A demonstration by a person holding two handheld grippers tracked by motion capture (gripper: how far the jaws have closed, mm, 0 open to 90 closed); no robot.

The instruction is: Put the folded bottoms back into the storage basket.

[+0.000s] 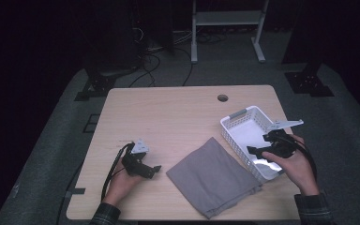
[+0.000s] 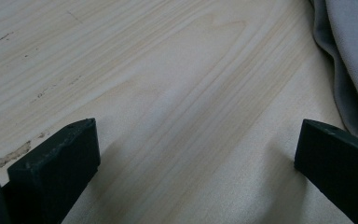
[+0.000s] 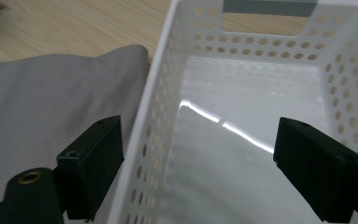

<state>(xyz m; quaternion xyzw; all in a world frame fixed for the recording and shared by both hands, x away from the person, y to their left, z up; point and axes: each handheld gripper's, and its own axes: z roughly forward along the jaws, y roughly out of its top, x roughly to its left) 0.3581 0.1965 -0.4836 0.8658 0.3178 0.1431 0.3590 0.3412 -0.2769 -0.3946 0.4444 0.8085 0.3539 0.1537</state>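
My right gripper [image 1: 258,151] hangs wide over the white basket [image 3: 158,107]; left gripper [image 2: 196,154] wide too (grey cloth [image 1: 213,176] between).

The table [image 1: 178,117] is lit from above while the room behind lies dark, and glare streaks the basket [image 3: 242,126] floor.

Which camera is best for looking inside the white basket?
The right gripper view: it looks straight into the white basket, showing its holed walls, shiny bare floor and handle slot. The high view shows the whole basket beside the grey cloth, but small. The left gripper view looks at the table and cloth edge.
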